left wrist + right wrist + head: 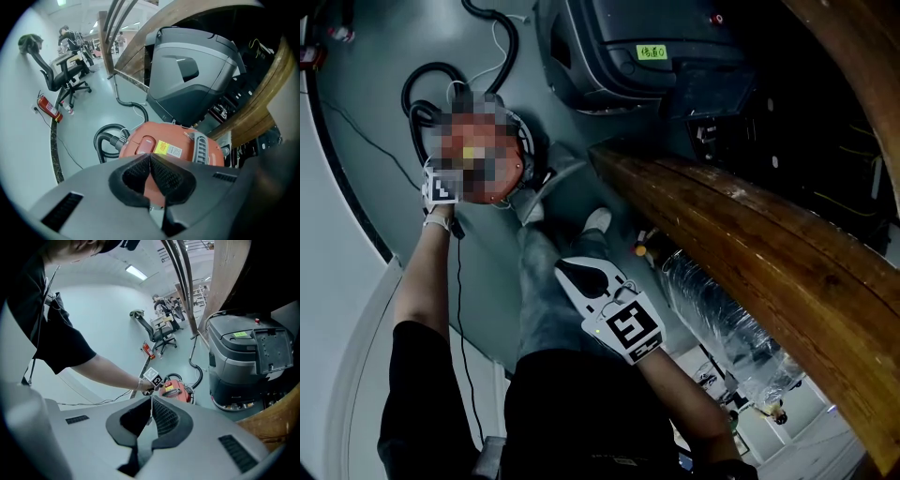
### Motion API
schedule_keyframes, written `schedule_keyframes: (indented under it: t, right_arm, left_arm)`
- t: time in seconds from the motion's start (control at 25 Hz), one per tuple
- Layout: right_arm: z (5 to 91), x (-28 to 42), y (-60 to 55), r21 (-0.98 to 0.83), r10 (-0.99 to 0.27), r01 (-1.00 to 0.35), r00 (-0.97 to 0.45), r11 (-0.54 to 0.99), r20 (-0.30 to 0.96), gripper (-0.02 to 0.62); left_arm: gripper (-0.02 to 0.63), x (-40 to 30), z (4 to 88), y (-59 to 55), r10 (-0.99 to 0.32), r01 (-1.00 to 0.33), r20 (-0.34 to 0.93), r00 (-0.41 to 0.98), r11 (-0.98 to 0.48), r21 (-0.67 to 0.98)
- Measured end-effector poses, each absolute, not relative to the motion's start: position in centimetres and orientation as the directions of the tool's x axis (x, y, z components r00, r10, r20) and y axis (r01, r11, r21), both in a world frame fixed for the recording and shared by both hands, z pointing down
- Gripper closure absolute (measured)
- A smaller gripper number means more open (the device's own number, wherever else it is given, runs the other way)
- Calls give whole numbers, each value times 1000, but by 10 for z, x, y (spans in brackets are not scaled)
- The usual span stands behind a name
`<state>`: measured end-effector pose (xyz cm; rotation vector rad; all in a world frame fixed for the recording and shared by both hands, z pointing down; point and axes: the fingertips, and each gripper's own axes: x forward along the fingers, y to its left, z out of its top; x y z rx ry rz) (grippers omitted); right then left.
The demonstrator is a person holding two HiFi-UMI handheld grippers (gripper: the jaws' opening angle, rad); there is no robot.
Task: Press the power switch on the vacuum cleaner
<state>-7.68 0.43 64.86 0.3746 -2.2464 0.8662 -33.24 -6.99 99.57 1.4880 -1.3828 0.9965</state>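
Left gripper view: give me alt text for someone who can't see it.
The left tool, jaws shut and empty, points down at a red vacuum cleaner. Its black hose coils at left, and a large grey machine stands behind.

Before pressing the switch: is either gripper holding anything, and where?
Nothing is held. The left gripper is shut and empty by the vacuum; the right gripper is shut and empty, farther back.

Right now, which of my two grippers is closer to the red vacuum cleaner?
The left gripper: it reaches down right over the red vacuum cleaner, while the right gripper is held far back, over your legs.
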Motion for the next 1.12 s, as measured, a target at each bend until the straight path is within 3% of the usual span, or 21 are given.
schedule_keyframes:
  t: [0.76, 1.12]
  right_arm:
    - [568, -43, 5, -454, -173, -542, -755, 707, 632, 568]
    - [533, -19, 18, -450, -220, -538, -781, 712, 585, 568]
  left_arm:
    - [591, -242, 848, -64, -400, -996, 913, 84, -65, 63]
    - [592, -171, 731, -65, -495, -978, 844, 206, -143, 155]
